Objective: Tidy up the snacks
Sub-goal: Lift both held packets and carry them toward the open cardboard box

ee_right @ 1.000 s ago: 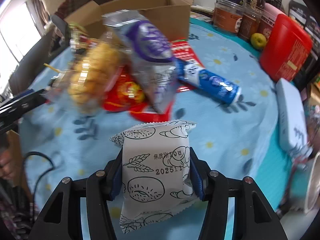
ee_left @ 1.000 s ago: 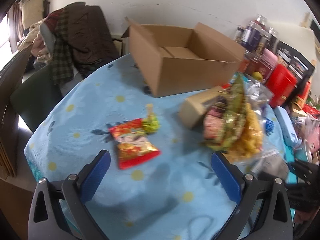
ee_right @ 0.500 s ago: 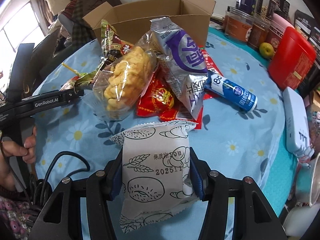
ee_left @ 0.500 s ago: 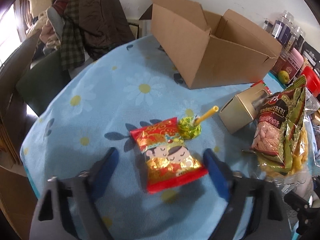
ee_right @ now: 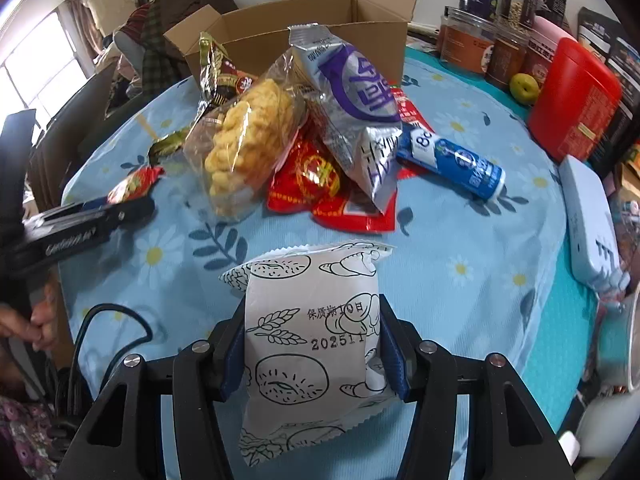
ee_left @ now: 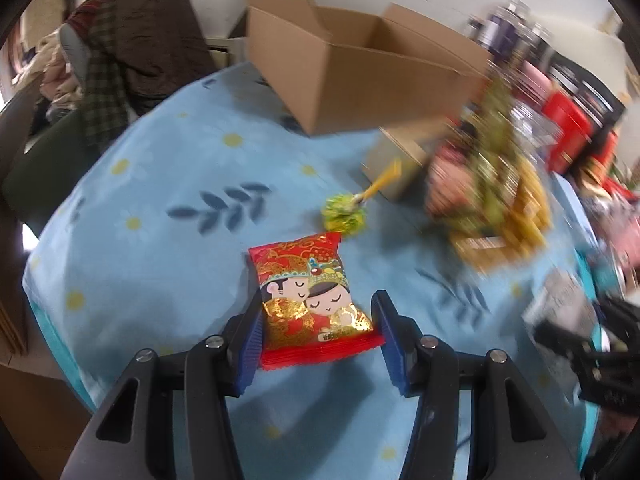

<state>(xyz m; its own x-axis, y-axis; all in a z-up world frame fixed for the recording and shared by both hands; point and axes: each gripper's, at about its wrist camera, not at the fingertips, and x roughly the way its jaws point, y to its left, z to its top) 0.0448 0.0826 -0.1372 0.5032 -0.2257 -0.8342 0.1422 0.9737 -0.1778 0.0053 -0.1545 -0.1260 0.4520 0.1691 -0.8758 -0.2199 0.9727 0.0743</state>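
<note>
At the left gripper (ee_left: 318, 334), jaws closing around flat red-gold foil snack packet (ee_left: 310, 294); right gripper (ee_right: 312, 354) clamps white printed bread bag (ee_right: 310, 344). Next: lift toward open brown cardboard box (ee_left: 360, 76) at 12 o'clock.

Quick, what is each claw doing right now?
Left gripper: closing around the red snack packet, not quite gripping yet.
Right gripper: shut on the white bread packet.

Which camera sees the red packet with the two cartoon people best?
The left wrist view. There the red packet lies flat on the blue tablecloth, picture side up, between the left gripper's closing jaws. The right wrist view catches only its red end, edge-on, poking past that gripper; the cartoon cannot be seen.
</note>
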